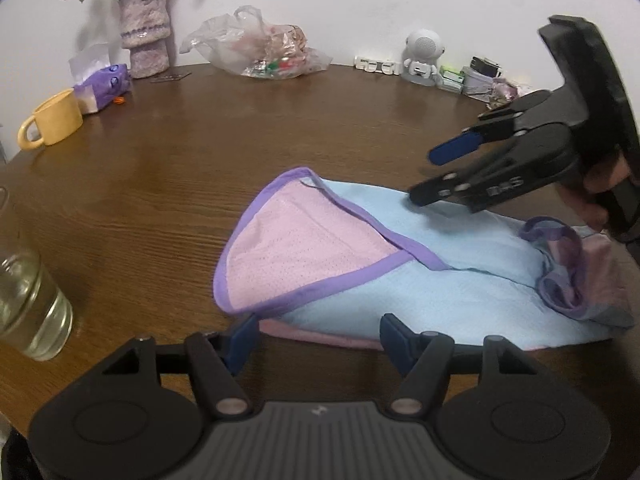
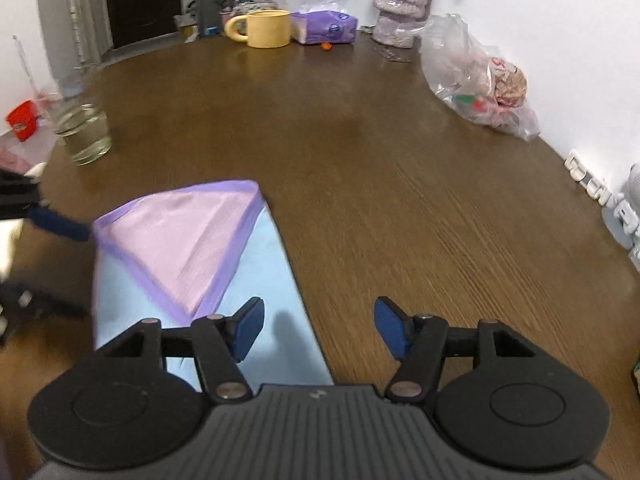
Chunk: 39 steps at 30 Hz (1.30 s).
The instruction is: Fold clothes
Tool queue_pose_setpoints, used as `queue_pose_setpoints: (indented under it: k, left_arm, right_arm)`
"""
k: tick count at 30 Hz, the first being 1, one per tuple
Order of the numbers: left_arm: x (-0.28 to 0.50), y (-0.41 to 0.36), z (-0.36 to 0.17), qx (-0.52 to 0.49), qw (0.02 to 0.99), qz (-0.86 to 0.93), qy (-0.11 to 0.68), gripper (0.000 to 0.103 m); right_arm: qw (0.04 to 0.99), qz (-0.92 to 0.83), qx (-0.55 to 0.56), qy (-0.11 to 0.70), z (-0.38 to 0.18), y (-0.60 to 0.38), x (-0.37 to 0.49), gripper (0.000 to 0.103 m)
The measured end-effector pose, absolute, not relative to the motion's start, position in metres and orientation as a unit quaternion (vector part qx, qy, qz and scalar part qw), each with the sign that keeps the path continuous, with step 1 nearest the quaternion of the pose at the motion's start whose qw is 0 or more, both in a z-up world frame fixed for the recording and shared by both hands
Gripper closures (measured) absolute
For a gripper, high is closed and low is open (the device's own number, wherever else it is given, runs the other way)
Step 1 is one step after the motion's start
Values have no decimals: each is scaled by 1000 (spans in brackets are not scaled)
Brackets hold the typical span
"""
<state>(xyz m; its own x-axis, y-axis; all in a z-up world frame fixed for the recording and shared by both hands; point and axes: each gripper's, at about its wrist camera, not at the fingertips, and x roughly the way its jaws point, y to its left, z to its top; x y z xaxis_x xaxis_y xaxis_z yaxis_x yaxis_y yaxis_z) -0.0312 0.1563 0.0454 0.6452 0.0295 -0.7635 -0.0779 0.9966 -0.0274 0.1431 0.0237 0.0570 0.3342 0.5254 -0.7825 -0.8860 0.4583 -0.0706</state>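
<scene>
A small garment [image 1: 400, 276], light blue outside, pink mesh inside, purple trim, lies partly folded on the brown wooden table [image 1: 200, 152]. One pink flap [image 1: 296, 248] is turned over the blue part. My left gripper [image 1: 318, 340] is open at the garment's near edge, holding nothing. My right gripper [image 1: 424, 176] hovers open just above the blue cloth at its far side. In the right wrist view the garment [image 2: 200, 272] lies under and left of the open right gripper [image 2: 318, 328]; a left fingertip [image 2: 60, 226] touches the flap's left corner.
A glass jar of water [image 1: 28, 300] stands at the left, also in the right wrist view [image 2: 84, 132]. A yellow mug [image 1: 52, 120], purple tissue pack [image 1: 104, 84], vase [image 1: 144, 32], plastic bag [image 1: 256, 44] and small white robot toy [image 1: 424, 56] line the far edge.
</scene>
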Motion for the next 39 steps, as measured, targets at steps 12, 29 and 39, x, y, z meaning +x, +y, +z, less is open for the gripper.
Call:
queue_pose_setpoints:
  k: [12, 29, 39]
  left_arm:
    - [25, 158, 37, 25, 912, 15, 409, 98]
    - [118, 65, 79, 72, 927, -103, 353, 46]
    - [75, 53, 77, 63, 921, -143, 356, 38]
  right_arm:
    - [829, 360, -216, 369, 42, 37, 143, 101]
    - [915, 78, 38, 394, 53, -134, 188, 102]
    - [921, 28, 120, 370, 61, -191, 156, 76]
